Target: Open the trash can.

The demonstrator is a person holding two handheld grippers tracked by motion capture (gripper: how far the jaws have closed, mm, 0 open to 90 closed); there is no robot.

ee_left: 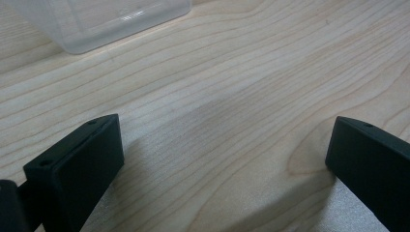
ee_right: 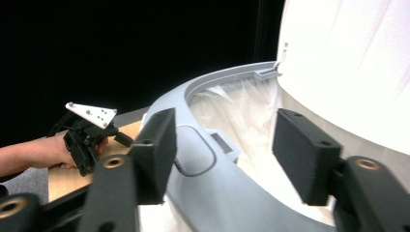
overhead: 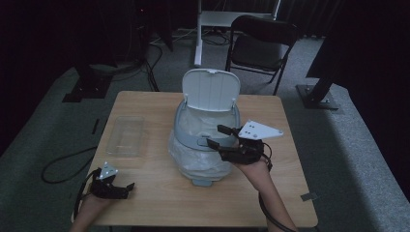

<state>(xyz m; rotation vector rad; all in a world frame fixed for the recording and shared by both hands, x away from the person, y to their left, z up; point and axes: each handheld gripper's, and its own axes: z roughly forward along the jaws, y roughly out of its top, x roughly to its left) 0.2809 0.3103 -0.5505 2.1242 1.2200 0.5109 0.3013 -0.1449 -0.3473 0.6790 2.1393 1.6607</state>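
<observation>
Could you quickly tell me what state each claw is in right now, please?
Left claw: open, holding nothing, low over the table.
Right claw: open, jaws either side of the bin's grey rim, not pressing it.

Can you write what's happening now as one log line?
bin: lid up, bag inside | right gripper: open at rim | left gripper: open over table

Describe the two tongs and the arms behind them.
Both tongs are black. The right tongs carry a pale grey three-cornered plate with small holes on top; the left tongs carry a smaller one. Jaws are flat, rectangular black pads with screw holes. A black cable trails from each. The forearms are bare, no sleeves.
</observation>
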